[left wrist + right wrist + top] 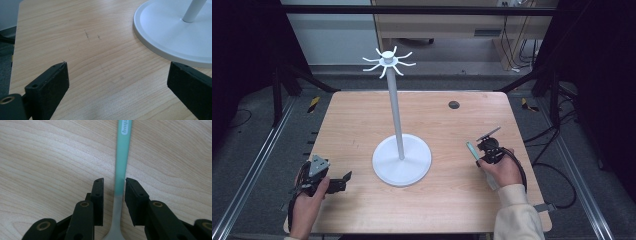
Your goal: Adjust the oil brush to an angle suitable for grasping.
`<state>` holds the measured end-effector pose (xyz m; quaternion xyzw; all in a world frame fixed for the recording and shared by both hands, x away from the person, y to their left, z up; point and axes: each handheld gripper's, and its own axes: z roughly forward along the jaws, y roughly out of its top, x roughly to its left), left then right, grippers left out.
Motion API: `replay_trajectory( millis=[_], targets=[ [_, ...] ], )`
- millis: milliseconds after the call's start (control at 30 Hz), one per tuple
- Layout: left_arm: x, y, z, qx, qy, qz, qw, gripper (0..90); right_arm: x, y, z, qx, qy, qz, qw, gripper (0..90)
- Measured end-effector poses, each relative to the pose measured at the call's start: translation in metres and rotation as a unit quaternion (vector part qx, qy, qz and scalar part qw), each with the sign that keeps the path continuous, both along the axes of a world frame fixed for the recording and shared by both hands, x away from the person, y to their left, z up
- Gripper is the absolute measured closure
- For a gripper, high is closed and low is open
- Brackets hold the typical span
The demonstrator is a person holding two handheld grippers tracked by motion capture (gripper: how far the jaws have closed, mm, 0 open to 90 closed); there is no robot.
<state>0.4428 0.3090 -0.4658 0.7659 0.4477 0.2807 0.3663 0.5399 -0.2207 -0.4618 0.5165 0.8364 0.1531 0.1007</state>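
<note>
Pale wood grain covers the single table (362, 120), and one white stand (401, 159) occupies its middle: a round flat base, a slim upright pole, and a crown of curved hooks at the top, eight as far as the high view lets them be counted. One small dark round spot (454, 104) sits in the tabletop toward the far right, well apart from everything else. Two grippers are in play. The left gripper (343, 180), held in the person's left hand (307, 200) near the front left corner, has its jaws spread wide with only bare wood between them; in the left gripper view the edge of the stand's base (160, 47) lies just beyond and to the right of the right-hand jaw, the nearest obstacle on that side. The right gripper (114, 195), held in the right hand (502, 172) with a cream sleeve (517, 215) behind it, sits to the right of the stand. One spoon-like utensil (122, 157), with a mint-green handle bearing white lettering and a grey lower part, runs between its jaws. The jaws flank the handle closely on both sides with thin gaps visible, so they are nearly closed around it rather than pressing it. In the high view the green handle (472, 150) pokes out toward the stand, with open table between them.
</note>
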Motion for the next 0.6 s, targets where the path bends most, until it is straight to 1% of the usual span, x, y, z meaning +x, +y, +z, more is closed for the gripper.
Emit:
replay_trajectory(
  millis=[67,100,200,333,400,467,600],
  targets=[
    [0.0003,-0.0008,-0.0005,-0.002,0.0,0.0,1.0,3.5,0.0002,-0.0003,-0.0009,-0.003,0.003,0.001,1.0,69.8],
    [0.0005,-0.001,-0.0005,0.0,0.001,-0.002,1.0,3.5,0.0006,-0.0004,-0.0024,-0.005,0.007,0.001,1.0,70.8],
    [0.0004,-0.002,-0.0008,0.005,0.002,-0.004,1.0,3.6,0.0007,-0.0001,-0.0031,-0.007,0.008,0.001,0.9999,71.4],
    [0.0002,-0.0027,-0.0008,0.003,0.001,-0.005,1.0,3.6,0.0007,-0.0002,-0.0031,-0.003,0.008,-0.003,1.0,73.0],
    [0.0003,-0.0026,-0.0009,0.004,0.002,-0.005,1.0,3.5,0.0009,-0.0011,-0.0039,-0.004,0.011,-0.004,0.9999,74.2],
    [0.0003,-0.0025,-0.0007,0.004,0.003,-0.006,1.0,3.6,0.0011,-0.0018,-0.005,0.0,0.017,-0.007,0.9998,74.9],
    [0.0002,-0.0021,-0.0006,0.003,0.001,-0.005,1.0,3.6,0.0016,-0.0038,-0.0068,0.003,0.021,-0.012,0.9997,76.5]
  ],
)
